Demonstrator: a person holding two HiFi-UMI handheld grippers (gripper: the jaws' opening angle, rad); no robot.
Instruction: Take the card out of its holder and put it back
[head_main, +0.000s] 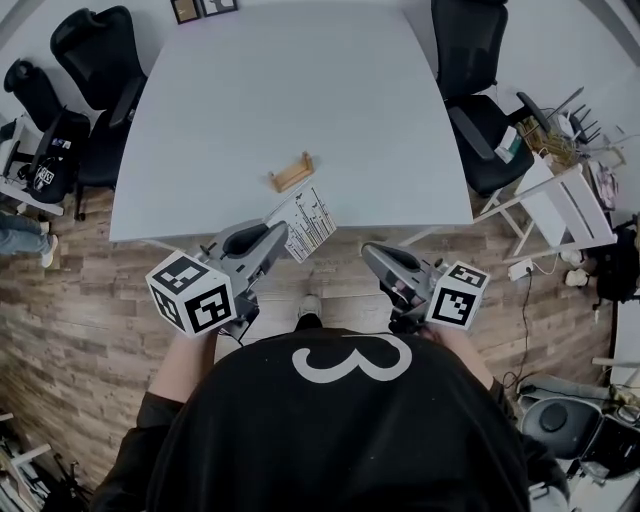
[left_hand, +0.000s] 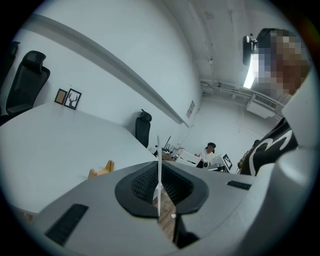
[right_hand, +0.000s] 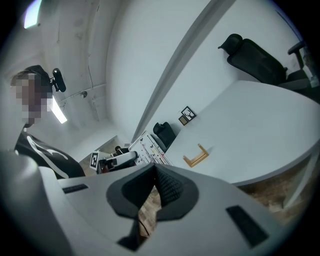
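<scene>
On the near side of the wooden holder (head_main: 292, 172), over the surface (head_main: 250, 100) edge, the card (head_main: 305, 222) is gripped by the left tongs (head_main: 275, 237), which are nearer the holder than the closed, empty right tongs (head_main: 385, 262).

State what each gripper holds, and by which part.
The left gripper pinches the card at one edge; the right gripper is shut on nothing.

We saw the card (head_main: 308, 222), white w/ black print, out of the holder (head_main: 291, 172) and pinched in the left gripper (head_main: 280, 234) at the table (head_main: 250, 100) edge. Wooden holder sat empty, approx. mid-table, just beyond the card.
</scene>
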